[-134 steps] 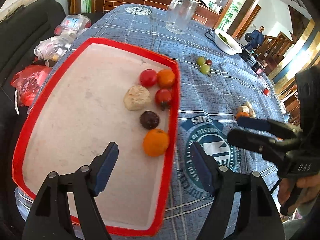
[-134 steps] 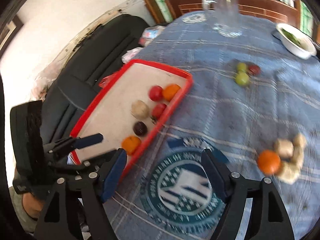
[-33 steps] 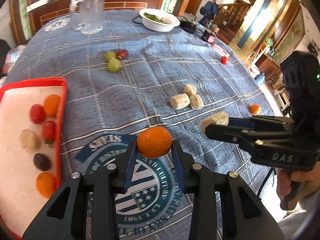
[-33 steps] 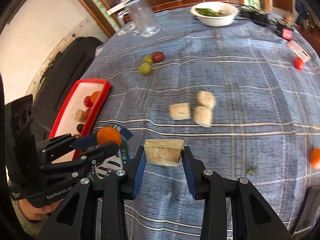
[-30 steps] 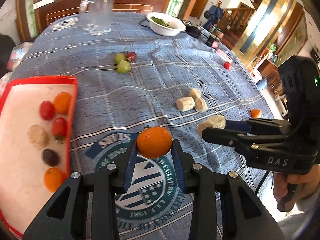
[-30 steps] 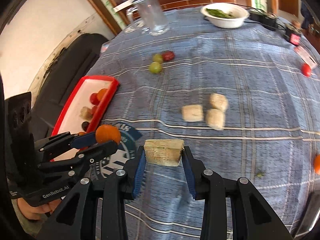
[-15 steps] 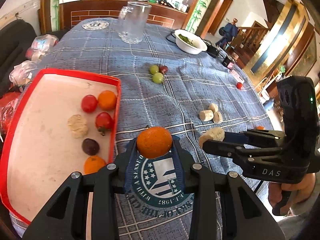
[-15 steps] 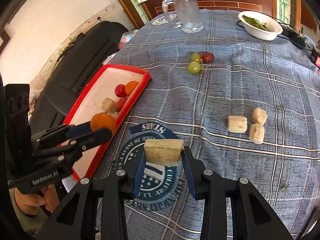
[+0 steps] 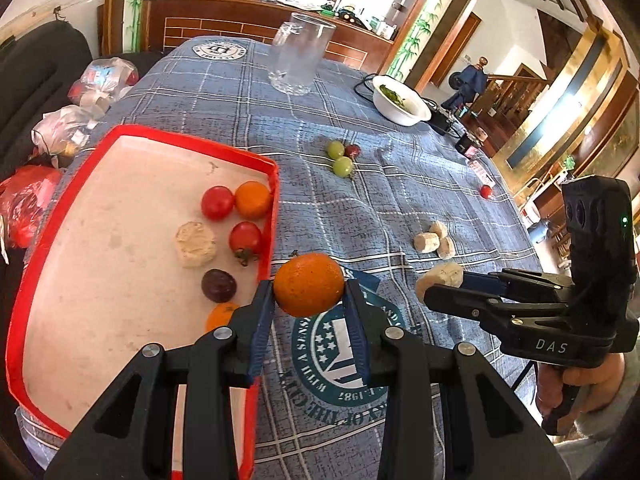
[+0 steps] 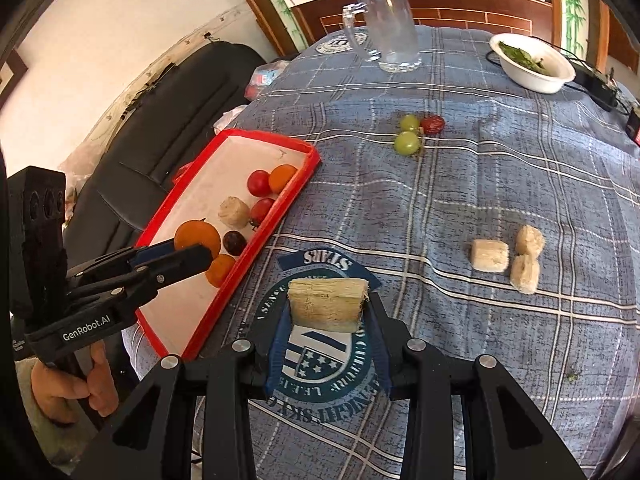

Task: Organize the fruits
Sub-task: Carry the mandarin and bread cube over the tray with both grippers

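Observation:
My left gripper point(image 9: 309, 300) is shut on an orange point(image 9: 309, 289) and hangs just right of the red-rimmed tray point(image 9: 276, 184); from the right wrist view that orange point(image 10: 197, 238) sits over the tray's near end. My right gripper point(image 10: 327, 312) is shut on a pale fibrous chunk point(image 10: 327, 304) above the round emblem on the cloth. The tray point(image 10: 304, 178) holds two red tomatoes, two oranges, a dark plum point(image 9: 218, 285) and a pale chunk point(image 9: 195, 238). Loose on the cloth lie three pale chunks point(image 10: 505, 258), two green grapes point(image 10: 407, 143) and a red fruit point(image 10: 434, 124).
A glass mug point(image 10: 390, 30) and a white bowl of greens point(image 10: 532, 62) stand at the far end of the blue plaid tablecloth. A small red tomato point(image 9: 486, 191) lies near the right edge. A black chair and plastic bags point(image 9: 64, 132) sit left of the table.
Both grippers have carried their loads leftward toward the tray. The tray now fills more of both views, and the loose chunks have slid off to the right.

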A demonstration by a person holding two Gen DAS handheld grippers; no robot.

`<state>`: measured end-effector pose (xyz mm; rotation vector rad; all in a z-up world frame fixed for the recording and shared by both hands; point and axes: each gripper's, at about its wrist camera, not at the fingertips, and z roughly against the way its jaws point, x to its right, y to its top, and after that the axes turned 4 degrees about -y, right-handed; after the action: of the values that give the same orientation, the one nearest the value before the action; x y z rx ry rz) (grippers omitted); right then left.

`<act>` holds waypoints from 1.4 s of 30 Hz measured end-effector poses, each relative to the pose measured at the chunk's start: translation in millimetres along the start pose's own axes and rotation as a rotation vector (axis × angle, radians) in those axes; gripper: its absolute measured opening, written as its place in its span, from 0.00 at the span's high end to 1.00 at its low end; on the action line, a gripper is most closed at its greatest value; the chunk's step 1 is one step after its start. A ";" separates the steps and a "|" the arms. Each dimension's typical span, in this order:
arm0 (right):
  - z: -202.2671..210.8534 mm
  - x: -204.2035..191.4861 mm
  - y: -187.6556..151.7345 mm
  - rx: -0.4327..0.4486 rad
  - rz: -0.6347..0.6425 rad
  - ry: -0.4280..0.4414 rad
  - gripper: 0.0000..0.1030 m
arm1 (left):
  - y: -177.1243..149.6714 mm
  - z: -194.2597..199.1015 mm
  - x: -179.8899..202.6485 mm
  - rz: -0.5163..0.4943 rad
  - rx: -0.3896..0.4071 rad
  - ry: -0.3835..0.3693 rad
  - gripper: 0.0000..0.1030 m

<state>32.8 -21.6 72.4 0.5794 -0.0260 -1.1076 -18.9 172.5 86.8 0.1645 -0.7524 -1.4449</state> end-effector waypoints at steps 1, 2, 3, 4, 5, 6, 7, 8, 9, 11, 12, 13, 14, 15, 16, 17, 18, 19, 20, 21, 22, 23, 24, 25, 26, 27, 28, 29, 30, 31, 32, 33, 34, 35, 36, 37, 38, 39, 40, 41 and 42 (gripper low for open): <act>-1.2 -3.3 1.3 -0.001 0.009 0.003 0.64 | -0.5 1.7 -3.0 0.006 0.003 0.002 0.68; -2.5 -6.6 2.6 -0.001 0.017 0.007 0.64 | -1.3 3.0 -5.1 0.011 0.005 0.004 0.68; -4.1 -10.0 3.7 -0.003 0.024 0.010 0.64 | -1.9 4.3 -7.3 0.016 0.007 0.007 0.68; -5.7 -14.7 4.8 -0.007 0.034 0.017 0.64 | -3.1 6.8 -10.9 0.022 0.011 0.013 0.68; -7.3 -18.5 6.3 -0.008 0.042 0.022 0.64 | -3.8 8.1 -13.4 0.027 0.013 0.016 0.68; -8.5 -21.5 7.2 -0.008 0.048 0.027 0.64 | -4.5 9.6 -16.5 0.032 0.015 0.021 0.68; -10.3 -25.9 9.1 -0.008 0.058 0.036 0.64 | -5.7 11.6 -20.4 0.038 0.017 0.028 0.68; -11.1 -28.9 9.9 -0.008 0.063 0.041 0.64 | -6.3 12.8 -23.4 0.042 0.017 0.033 0.68; -12.2 -32.3 11.1 -0.006 0.070 0.047 0.64 | -7.4 14.1 -27.2 0.047 0.016 0.043 0.68; -14.5 -39.2 13.6 -0.006 0.083 0.061 0.64 | -8.7 16.8 -33.8 0.058 0.019 0.055 0.68; -15.4 -42.2 14.7 -0.005 0.090 0.066 0.64 | -9.3 18.6 -37.1 0.062 0.023 0.061 0.68; -16.9 -45.4 16.1 -0.003 0.097 0.071 0.64 | -10.7 21.2 -41.2 0.070 0.028 0.068 0.68; -18.4 -47.7 17.2 -0.005 0.100 0.075 0.64 | -12.1 23.0 -45.0 0.077 0.031 0.073 0.68; -20.0 -50.5 18.9 -0.008 0.104 0.078 0.64 | -13.2 24.0 -47.9 0.083 0.033 0.077 0.68; -21.7 -54.0 20.5 -0.009 0.112 0.081 0.64 | -14.4 25.3 -51.5 0.091 0.033 0.081 0.68; -23.6 -57.8 22.3 -0.010 0.118 0.084 0.64 | -16.4 26.8 -55.6 0.099 0.034 0.085 0.68; -25.2 -60.7 24.0 -0.011 0.121 0.090 0.64 | -18.4 28.4 -59.0 0.105 0.034 0.091 0.68; -27.0 -63.9 25.6 -0.013 0.125 0.097 0.64 | -20.1 29.6 -62.7 0.114 0.034 0.094 0.68; -28.9 -67.2 27.1 -0.015 0.129 0.103 0.64 | -21.9 30.5 -66.8 0.123 0.032 0.096 0.68; -31.2 -70.7 28.5 -0.017 0.135 0.109 0.64 | -23.9 31.3 -70.4 0.130 0.030 0.101 0.68; -33.7 -74.1 29.6 -0.021 0.141 0.113 0.64 | -25.1 31.5 -72.6 0.132 0.028 0.103 0.68; -36.0 -77.2 30.5 -0.025 0.145 0.117 0.64 | -27.0 31.5 -75.1 0.135 0.022 0.105 0.68; -38.8 -80.6 31.6 -0.030 0.150 0.124 0.64 | -28.7 31.4 -77.4 0.137 0.018 0.108 0.68; -41.5 -84.3 32.7 -0.037 0.155 0.133 0.64 | -31.2 31.1 -80.1 0.140 0.012 0.110 0.68; -44.7 -88.9 33.6 -0.045 0.162 0.141 0.64 | -32.9 30.5 -81.6 0.143 0.007 0.110 0.68; -47.6 -93.6 34.1 -0.052 0.171 0.149 0.64 | -34.9 29.7 -83.1 0.147 0.003 0.110 0.68; -49.9 -97.5 34.3 -0.057 0.180 0.154 0.64 | -37.1 29.0 -84.5 0.150 -0.002 0.109 0.68; -53.5 -103.1 34.8 -0.065 0.192 0.161 0.64 | -40.1 27.5 -86.1 0.154 -0.011 0.107 0.68; -56.5 -107.5 35.2 -0.070 0.202 0.164 0.64 | -42.1 26.7 -87.3 0.155 -0.016 0.105 0.68; -61.4 -113.8 36.7 -0.079 0.217 0.171 0.64 | -44.7 26.2 -88.3 0.155 -0.022 0.103 0.68; -65.8 -118.6 38.5 -0.086 0.229 0.177 0.64 | -47.2 25.0 -89.2 0.157 -0.030 0.100 0.68; -69.4 -121.8 39.9 -0.094 0.239 0.186 0.64 | -49.2 23.9 -89.5 0.159 -0.037 0.096 0.68; -75.5 -127.1 42.5 -0.102 0.253 0.190 0.64 | -51.9 22.3 -90.4 0.163 -0.046 0.090 0.68; -80.8 -130.7 44.9 -0.109 0.261 0.192 0.64 | -53.9 20.4 -90.5 0.164 -0.056 0.083 0.68; -86.1 -134.6 48.1 -0.115 0.269 0.197 0.64 | -55.6 18.9 -89.6 0.161 -0.062 0.078 0.68; -91.5 -138.2 51.1 -0.121 0.280 0.208 0.64 | -56.4 17.6 -88.0 0.159 -0.067 0.072 0.68; -97.2 -141.4 53.6 -0.129 0.293 0.214 0.64 | -58.2 15.6 -85.6 0.153 -0.075 0.059 0.68; -101.5 -143.3 55.1 -0.139 0.301 0.216 0.64 | -59.0 14.7 -83.6 0.146 -0.079 0.054 0.68; -107.1 -145.9 56.7 -0.154 0.310 0.230 0.64 | -60.6 12.8 -80.3 0.134 -0.087 0.045 0.68; -110.4 -148.3 56.8 -0.161 0.322 0.237 0.64 | -61.4 11.3 -78.3 0.126 -0.093 0.038 0.68; -112.8 -151.1 56.9 -0.162 0.339 0.232 0.64 | -63.0 9.5 -75.7 0.117 -0.101 0.030 0.68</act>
<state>44.4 172.6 41.5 0.5315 0.1602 -0.7022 -72.3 236.0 32.9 0.0634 -0.6531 -1.3627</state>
